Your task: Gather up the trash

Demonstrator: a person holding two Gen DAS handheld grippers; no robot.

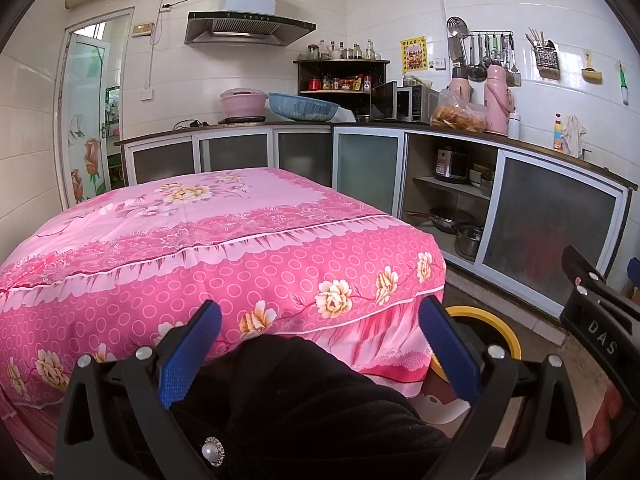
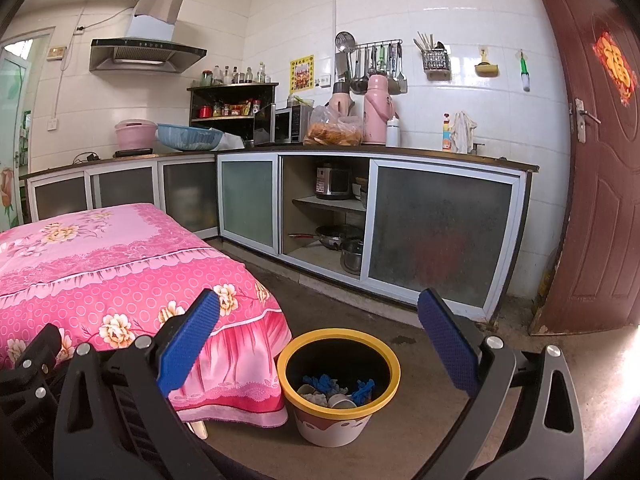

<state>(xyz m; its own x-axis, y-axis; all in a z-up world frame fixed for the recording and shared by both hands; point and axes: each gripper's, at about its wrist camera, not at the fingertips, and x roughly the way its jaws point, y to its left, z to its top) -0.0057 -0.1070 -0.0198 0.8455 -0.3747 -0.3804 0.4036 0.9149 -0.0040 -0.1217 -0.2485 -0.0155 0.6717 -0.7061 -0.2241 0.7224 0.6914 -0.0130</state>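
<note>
Both my grippers, left (image 1: 320, 344) and right (image 2: 318, 338), show fingers spread and empty. My right one is nearer the bin (image 2: 338, 384), which sits just below on the floor beside the table (image 2: 120, 264), trash (image 2: 340, 394) already inside.

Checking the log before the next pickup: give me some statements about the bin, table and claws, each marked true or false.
1. The bin has a yellow rim. True.
2. The bin stands on the table. False: it stands on the floor beside the table.
3. The bin is empty. False: blue gloves and cups lie inside.
4. The right claw is open and holds nothing. True.
5. The left claw grips a cup. False: it is open and empty.
</note>
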